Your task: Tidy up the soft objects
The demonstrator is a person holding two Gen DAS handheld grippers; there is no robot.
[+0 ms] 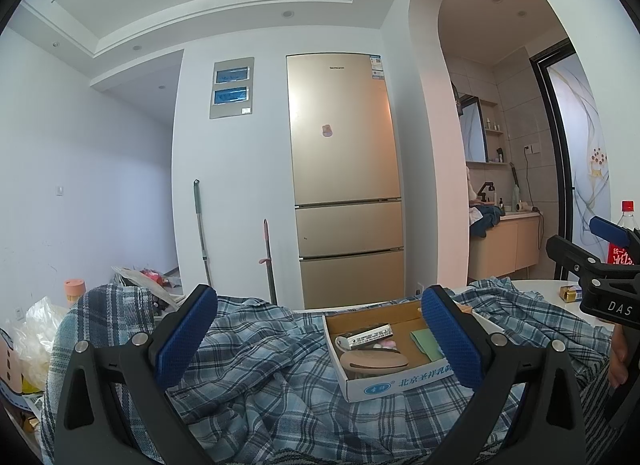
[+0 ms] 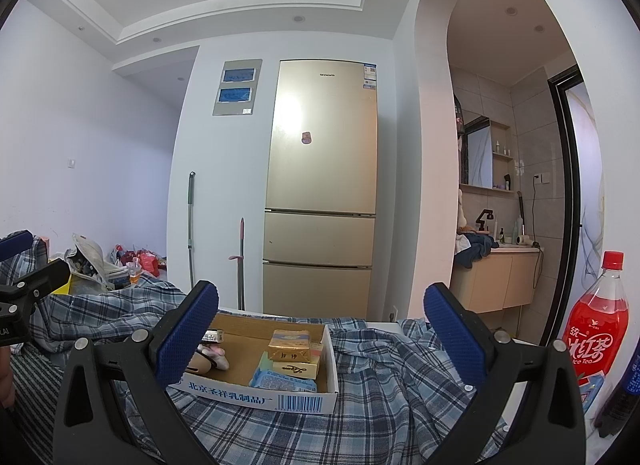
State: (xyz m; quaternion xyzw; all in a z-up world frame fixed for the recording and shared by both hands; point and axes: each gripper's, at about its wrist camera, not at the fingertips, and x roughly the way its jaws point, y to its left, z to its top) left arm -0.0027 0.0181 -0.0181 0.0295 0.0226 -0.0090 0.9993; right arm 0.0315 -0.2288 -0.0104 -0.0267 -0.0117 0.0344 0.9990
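Observation:
A crumpled blue plaid shirt lies spread over the table. On top of it sits a shallow cardboard tray with small packets in it. My left gripper hovers open just above the shirt, its blue pads on either side of the tray. My right gripper is open too, low over the shirt with the tray between its fingers. Each gripper shows at the edge of the other's view: the right gripper, the left gripper. Nothing is held.
A red iced-tea bottle stands at the right on the white table, with a dark bottle beside it. A gold fridge and two mop handles are behind. Bags and clutter pile up at the left.

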